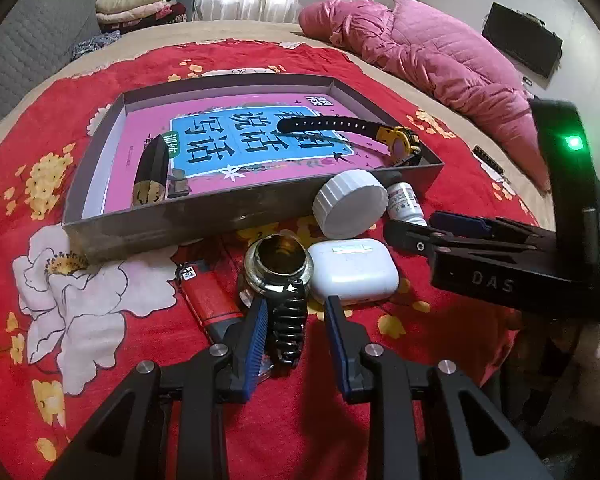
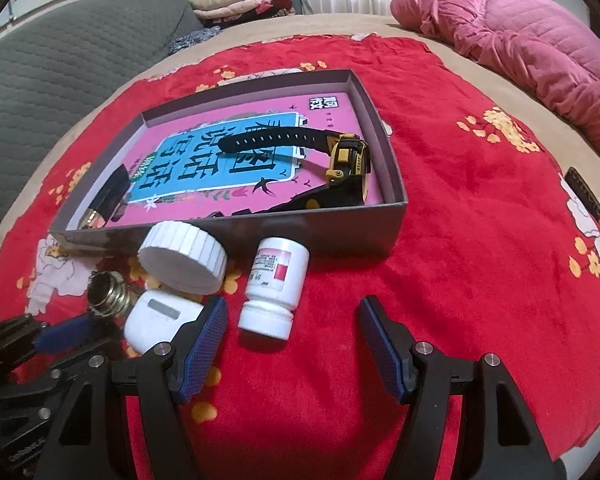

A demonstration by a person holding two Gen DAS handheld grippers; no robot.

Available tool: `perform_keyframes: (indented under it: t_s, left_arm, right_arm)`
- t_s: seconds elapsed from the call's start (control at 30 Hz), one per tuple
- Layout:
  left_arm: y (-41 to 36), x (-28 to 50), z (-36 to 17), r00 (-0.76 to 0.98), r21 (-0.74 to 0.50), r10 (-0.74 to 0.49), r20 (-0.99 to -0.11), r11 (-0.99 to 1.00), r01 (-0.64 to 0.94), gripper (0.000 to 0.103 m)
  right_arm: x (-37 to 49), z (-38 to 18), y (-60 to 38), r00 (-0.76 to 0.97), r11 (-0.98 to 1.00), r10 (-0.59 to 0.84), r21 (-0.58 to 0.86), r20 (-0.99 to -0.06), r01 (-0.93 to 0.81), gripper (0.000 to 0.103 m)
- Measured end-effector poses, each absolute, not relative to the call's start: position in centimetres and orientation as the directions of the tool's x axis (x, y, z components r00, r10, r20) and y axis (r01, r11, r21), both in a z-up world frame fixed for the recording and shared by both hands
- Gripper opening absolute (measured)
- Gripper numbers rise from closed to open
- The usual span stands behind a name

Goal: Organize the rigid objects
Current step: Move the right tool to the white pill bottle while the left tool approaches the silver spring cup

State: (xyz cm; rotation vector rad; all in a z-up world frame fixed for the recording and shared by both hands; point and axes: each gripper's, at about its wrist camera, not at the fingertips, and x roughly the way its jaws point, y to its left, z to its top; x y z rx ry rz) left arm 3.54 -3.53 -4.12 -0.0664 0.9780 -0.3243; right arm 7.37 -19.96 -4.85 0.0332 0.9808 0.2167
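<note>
A black hair claw clip (image 1: 288,326) lies on the red cloth between the fingers of my left gripper (image 1: 296,320). The left pad touches it; red cloth shows between it and the right pad, so the jaws stand open. My right gripper (image 2: 292,306) is wide open over a white pill bottle (image 2: 274,288) that lies on its side, its cap between the fingertips and nearer the left one. From the left wrist, the right gripper (image 1: 416,228) reaches in from the right beside that bottle (image 1: 406,200). A grey box (image 1: 180,220) holds a pink book, a black-and-yellow watch (image 1: 380,132) and a black-and-gold tube (image 1: 150,184).
In front of the box lie a round white lid (image 1: 350,204), a white earbuds case (image 1: 354,276), a glass bottle (image 1: 278,264) and a red lighter (image 1: 210,300). A pink quilted jacket (image 1: 440,56) lies at the back right. A grey cushion (image 2: 60,60) is at the left.
</note>
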Motion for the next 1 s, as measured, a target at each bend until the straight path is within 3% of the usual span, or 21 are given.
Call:
perform_keyframes:
  t_s: [0.27, 0.8, 1.0]
  left_arm:
    - [-3.3, 3.8, -4.3, 0.513, -0.207, -0.303, -0.803, 0.950, 0.235, 0.029]
    - [-3.6, 4.0, -4.5, 0.516, -0.184, -0.281, -0.809, 0.955, 0.232, 0.027]
    - [-3.6, 4.0, -4.6, 0.517, -0.179, -0.278, -0.810, 0.956, 0.233, 0.026]
  right_arm:
    - [8.1, -5.1, -20.0, 0.561, 0.979, 0.192, 0.113, -0.805, -0.172, 0.069]
    - [8.5, -5.5, -20.5, 0.571, 0.977, 0.184, 0.084, -0.800, -0.198, 0.045]
    - [8.4, -5.6, -20.4, 0.563, 0.974, 0.190, 0.081, -0.804, -0.212, 0.040]
